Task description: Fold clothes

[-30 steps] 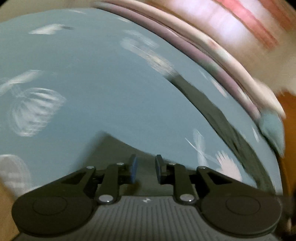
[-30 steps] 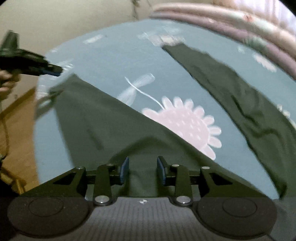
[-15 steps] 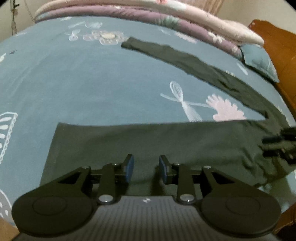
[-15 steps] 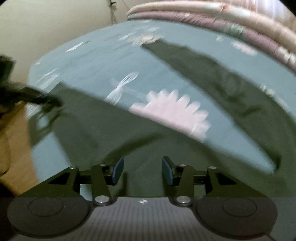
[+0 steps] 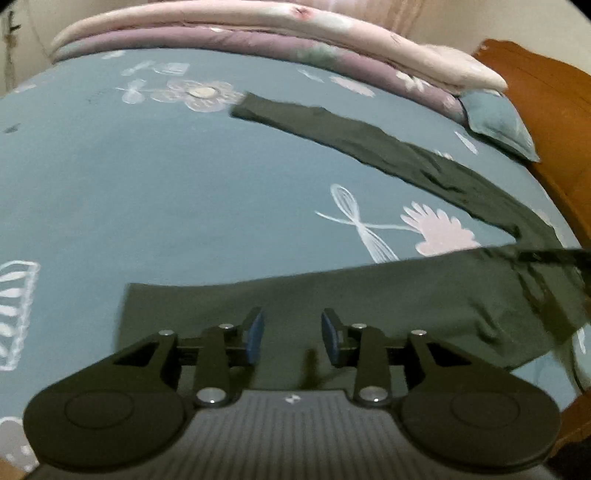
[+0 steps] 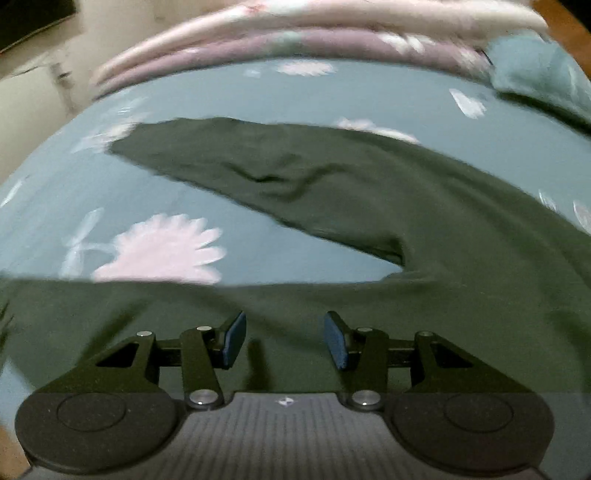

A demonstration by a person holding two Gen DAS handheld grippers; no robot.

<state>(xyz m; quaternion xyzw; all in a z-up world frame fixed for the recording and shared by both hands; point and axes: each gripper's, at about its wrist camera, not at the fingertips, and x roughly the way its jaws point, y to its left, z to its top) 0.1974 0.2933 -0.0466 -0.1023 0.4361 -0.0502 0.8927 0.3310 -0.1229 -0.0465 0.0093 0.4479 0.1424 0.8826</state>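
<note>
Dark green trousers [image 5: 388, 302] lie spread on a blue-grey floral bedsheet [image 5: 166, 177], legs parted in a V. In the left wrist view the near leg runs across the frame and the far leg [image 5: 369, 144] stretches toward the back. My left gripper [image 5: 291, 334] hovers open over the near leg, close to its cuff end, nothing between its blue pads. In the right wrist view my right gripper [image 6: 284, 339] is open over the trousers [image 6: 443, 240] near the crotch, holding nothing. The right gripper's dark tip [image 5: 554, 254] shows blurred at the right edge of the left wrist view.
A folded pink and mauve quilt [image 5: 277, 33] lies along the back of the bed. A blue-grey pillow [image 5: 498, 122] sits at the back right beside an orange-brown wooden headboard [image 5: 546, 110]. The bed edge drops to a wooden floor at the lower left corner.
Both grippers have swung toward the far side of the bed and opened a little wider. The near trouser leg, lifted at its end a second ago, now lies flat.
</note>
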